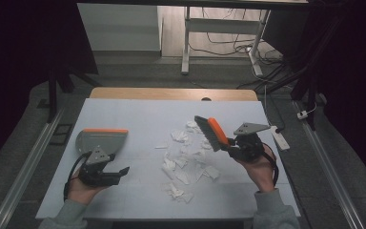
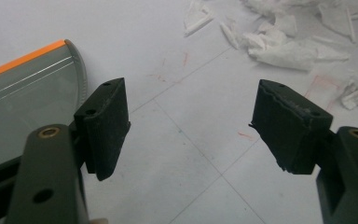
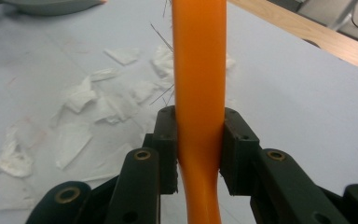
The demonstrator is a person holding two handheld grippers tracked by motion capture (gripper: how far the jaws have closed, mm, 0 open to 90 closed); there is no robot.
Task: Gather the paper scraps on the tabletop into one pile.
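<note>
Gripping the orange brush (image 1: 213, 133), your right claw (image 1: 232, 146) sits just right of the paper scraps (image 1: 186, 162); your left claw (image 1: 119, 171) gapes empty below the dustpan (image 1: 100, 139).

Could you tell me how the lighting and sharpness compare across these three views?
High view: dim and soft, dark at both sides, the paper scraps pale blobs. Left gripper view: evenly lit, open gripper fairly sharp, dustpan a little soft. Right gripper view: brush handle close and blurred at the top, no harsh glare on the table.
</note>
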